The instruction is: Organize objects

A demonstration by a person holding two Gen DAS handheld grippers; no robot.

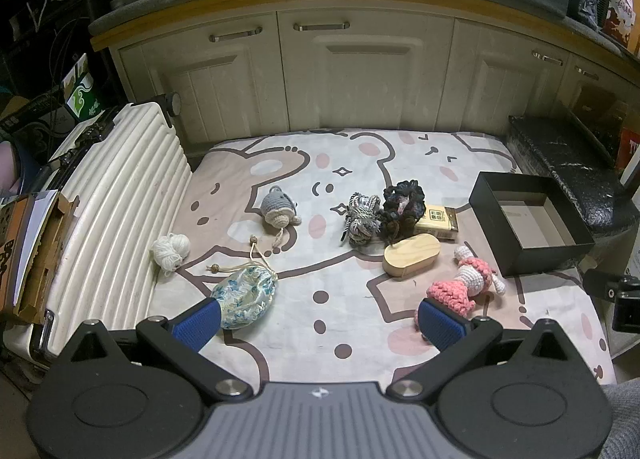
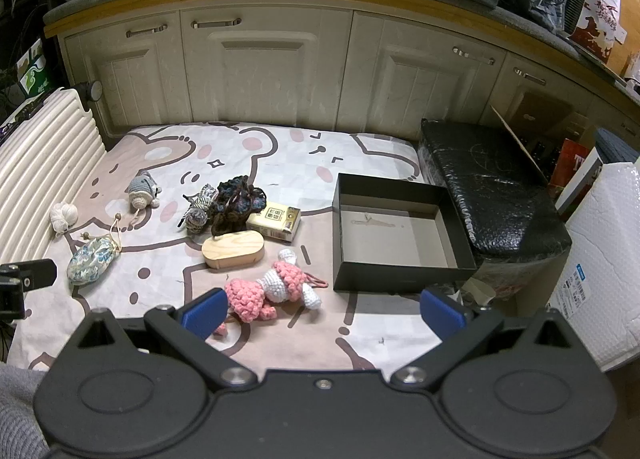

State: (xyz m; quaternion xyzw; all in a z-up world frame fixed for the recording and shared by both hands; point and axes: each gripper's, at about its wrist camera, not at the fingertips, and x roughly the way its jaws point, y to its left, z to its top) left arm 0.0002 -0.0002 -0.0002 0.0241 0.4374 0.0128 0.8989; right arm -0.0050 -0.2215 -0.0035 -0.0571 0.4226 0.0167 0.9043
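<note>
On a cartoon-bear printed mat (image 1: 340,299) lie a white yarn ball (image 1: 171,250), a floral drawstring pouch (image 1: 245,295), a grey crochet toy (image 1: 278,208), a grey-striped rope bundle (image 1: 360,219), a dark crochet piece (image 1: 402,205), a yellow card box (image 1: 438,221), an oval wooden box (image 1: 412,256) and a pink-and-white crochet doll (image 1: 466,279). An open black box (image 2: 400,239) stands empty at the right. My left gripper (image 1: 320,323) hovers open above the mat's near edge. My right gripper (image 2: 322,309) is open too, the doll (image 2: 276,289) just beyond its left finger.
A ribbed white suitcase (image 1: 116,219) lies along the mat's left side. Cream cabinet doors (image 1: 340,75) close off the back. A black wrapped block (image 2: 492,187) sits behind the black box, and white bubble-wrap packaging (image 2: 604,251) stands at far right.
</note>
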